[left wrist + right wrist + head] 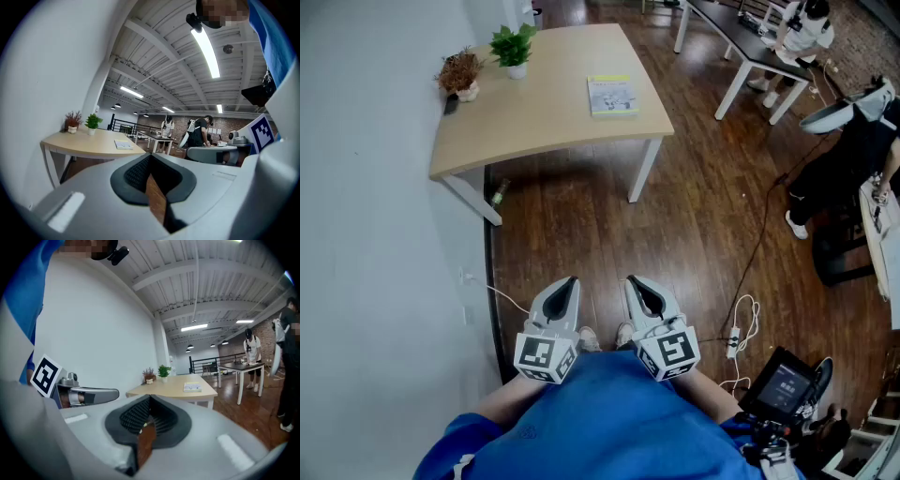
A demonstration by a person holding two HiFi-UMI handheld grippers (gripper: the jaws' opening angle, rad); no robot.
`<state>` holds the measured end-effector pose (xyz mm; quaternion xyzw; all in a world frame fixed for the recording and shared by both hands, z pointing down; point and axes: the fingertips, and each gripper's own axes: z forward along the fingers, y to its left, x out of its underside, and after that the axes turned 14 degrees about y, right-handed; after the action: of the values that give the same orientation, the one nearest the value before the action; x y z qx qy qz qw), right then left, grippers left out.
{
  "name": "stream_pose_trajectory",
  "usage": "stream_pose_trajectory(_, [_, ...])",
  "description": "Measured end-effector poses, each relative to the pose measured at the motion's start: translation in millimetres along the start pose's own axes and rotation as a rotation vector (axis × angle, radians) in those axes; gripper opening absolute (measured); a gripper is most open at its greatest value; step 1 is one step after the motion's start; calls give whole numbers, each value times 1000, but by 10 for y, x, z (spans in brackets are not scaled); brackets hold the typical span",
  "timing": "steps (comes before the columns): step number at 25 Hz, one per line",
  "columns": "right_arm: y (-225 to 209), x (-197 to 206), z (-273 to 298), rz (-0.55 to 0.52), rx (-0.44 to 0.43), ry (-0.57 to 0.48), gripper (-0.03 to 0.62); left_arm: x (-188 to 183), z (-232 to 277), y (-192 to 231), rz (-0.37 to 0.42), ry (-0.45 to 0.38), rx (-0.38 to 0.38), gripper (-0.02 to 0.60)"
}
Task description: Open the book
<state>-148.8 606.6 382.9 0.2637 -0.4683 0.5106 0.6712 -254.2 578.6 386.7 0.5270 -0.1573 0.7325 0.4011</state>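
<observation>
The person is holding the left gripper (565, 284) and right gripper (636, 283) low at bottom centre, fingers closed on nothing, seemingly because the shut book (612, 95) is lying well apart on the bench (534, 117) at upper centre

I see a light wooden table (534, 117) beside the white wall (366, 234). At the tabletop's far left corner stands a green potted plant (512, 47), with a reddish dried plant (460, 73) just beside it along the left edge (white pot). A power strip (733, 343) lies on the wood floor (694, 216).
</observation>
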Motion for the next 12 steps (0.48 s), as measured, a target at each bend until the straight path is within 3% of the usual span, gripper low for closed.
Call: stream_pose_trajectory(12, [30, -74, 342, 4, 7, 7, 2, 32, 110, 261, -11, 20, 26, 6])
